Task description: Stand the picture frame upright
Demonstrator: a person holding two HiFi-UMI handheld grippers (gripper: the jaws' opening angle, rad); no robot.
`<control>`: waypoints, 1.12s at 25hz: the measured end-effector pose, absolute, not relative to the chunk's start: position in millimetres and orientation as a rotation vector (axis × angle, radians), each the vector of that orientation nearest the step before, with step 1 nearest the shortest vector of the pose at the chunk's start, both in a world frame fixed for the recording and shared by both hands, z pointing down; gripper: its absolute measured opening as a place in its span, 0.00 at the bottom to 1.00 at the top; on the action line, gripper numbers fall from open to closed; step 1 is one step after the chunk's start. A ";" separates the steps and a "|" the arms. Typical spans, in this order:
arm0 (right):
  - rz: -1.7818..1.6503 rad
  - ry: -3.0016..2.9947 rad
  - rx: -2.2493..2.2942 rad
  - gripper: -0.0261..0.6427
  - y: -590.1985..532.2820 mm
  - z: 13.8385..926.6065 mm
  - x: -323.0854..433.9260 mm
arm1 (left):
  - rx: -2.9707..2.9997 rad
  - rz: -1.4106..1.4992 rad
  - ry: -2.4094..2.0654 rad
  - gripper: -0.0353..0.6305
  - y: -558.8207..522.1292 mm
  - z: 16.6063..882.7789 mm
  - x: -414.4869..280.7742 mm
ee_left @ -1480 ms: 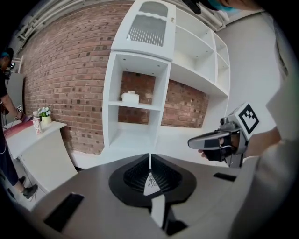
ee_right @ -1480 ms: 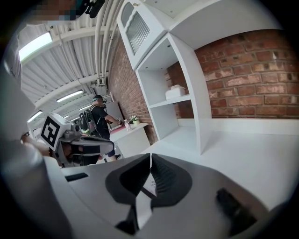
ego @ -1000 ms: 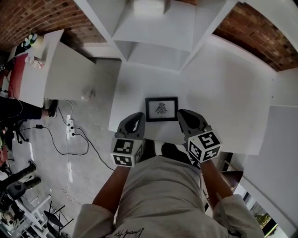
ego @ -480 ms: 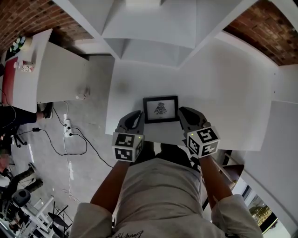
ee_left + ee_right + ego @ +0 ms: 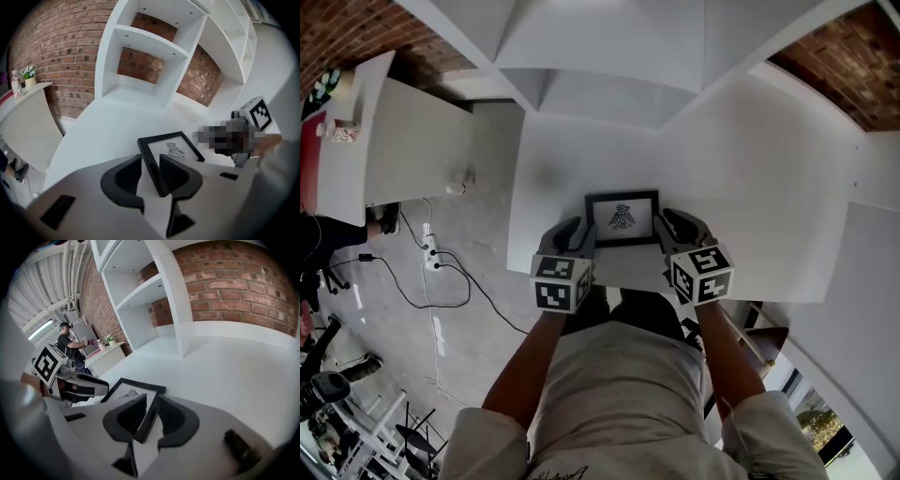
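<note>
**Grippers drop to a picture frame [image 5: 622,218] lying flat**

The frame rests face up on the white table [image 5: 750,187], well out in front of the shelf unit [image 5: 600,84]. Both grippers have come down to its edge farthest from that unit. The left gripper [image 5: 578,234] has just been opening its jaws, which now stand apart astride the left rail. The right gripper [image 5: 673,228] also looks parted, around the right rail. By the look of it, gripping and lifting are still to come.

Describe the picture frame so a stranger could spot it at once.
Find the white table before the white shelves. Near its front edge the picture frame lies flat: a thin black border round white paper with a small dark drawing. It is the only black-rimmed thing there.
</note>
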State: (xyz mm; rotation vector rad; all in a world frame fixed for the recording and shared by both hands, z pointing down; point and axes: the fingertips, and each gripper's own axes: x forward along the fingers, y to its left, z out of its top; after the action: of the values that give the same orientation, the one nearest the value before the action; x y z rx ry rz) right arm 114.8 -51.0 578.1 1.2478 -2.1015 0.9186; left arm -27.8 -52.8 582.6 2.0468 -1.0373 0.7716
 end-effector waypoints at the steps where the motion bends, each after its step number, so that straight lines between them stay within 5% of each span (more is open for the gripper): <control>1: 0.928 -2.093 1.243 0.14 -51.0 580.5 114.5 | 2.041 0.772 -1.035 0.25 -52.7 585.0 -27.3; 28: 1.089 -2.033 1.162 0.20 -47.6 605.7 107.2 | 1.928 0.729 -1.013 0.20 -55.1 598.8 -21.8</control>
State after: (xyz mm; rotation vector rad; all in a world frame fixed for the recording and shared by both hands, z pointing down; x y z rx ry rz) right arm 107.2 -47.6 605.7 1.1625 -2.0333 1.0887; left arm -21.8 -55.1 598.8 1.9280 -1.0129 0.7291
